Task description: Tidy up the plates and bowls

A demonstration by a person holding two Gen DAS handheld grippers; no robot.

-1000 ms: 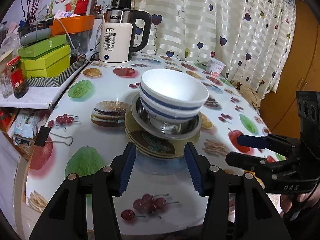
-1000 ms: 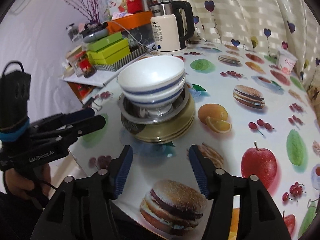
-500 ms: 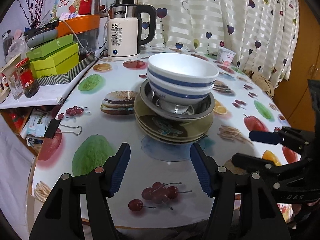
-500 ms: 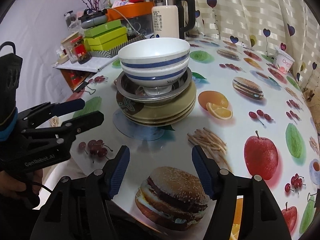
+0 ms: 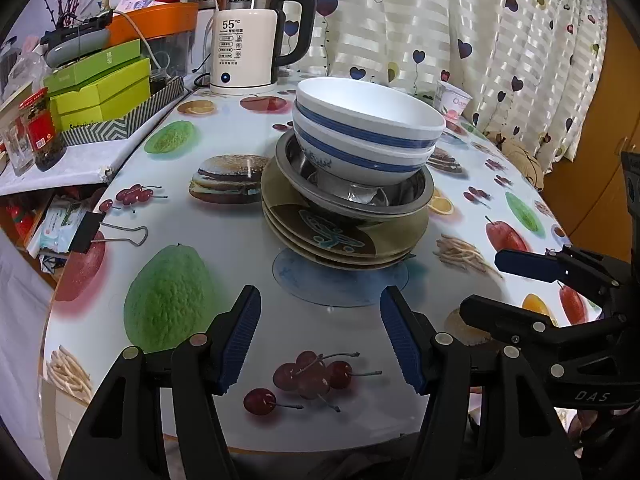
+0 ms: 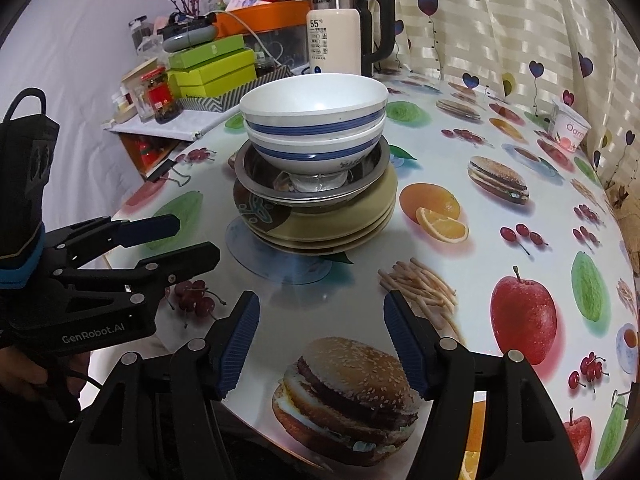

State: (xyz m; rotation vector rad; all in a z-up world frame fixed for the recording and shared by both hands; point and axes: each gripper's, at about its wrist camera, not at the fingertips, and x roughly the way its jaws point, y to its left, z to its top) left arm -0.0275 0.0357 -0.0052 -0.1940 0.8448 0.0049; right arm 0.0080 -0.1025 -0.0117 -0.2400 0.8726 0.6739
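One stack stands mid-table: two white bowls with blue bands (image 5: 360, 132) (image 6: 316, 120), nested, sit in a steel dish (image 5: 416, 194) (image 6: 248, 172) on several olive plates (image 5: 352, 240) (image 6: 340, 228). My left gripper (image 5: 320, 336) is open and empty, over the table's near edge, well short of the stack; it also shows in the right wrist view (image 6: 176, 240). My right gripper (image 6: 320, 340) is open and empty, also short of the stack; it shows in the left wrist view (image 5: 480, 284) at the right.
A white kettle (image 5: 248, 52) stands at the back of the fruit-print table (image 5: 224, 240). Green boxes (image 5: 100, 88), a red-label jar (image 5: 40, 132) and clutter sit on a shelf at left. A yoghurt cup (image 5: 454, 102) is by the curtain. A binder clip (image 5: 92, 232) lies on the left edge.
Both grippers have drawn back from the stack toward the table's near edge, still open. The stack has not moved.
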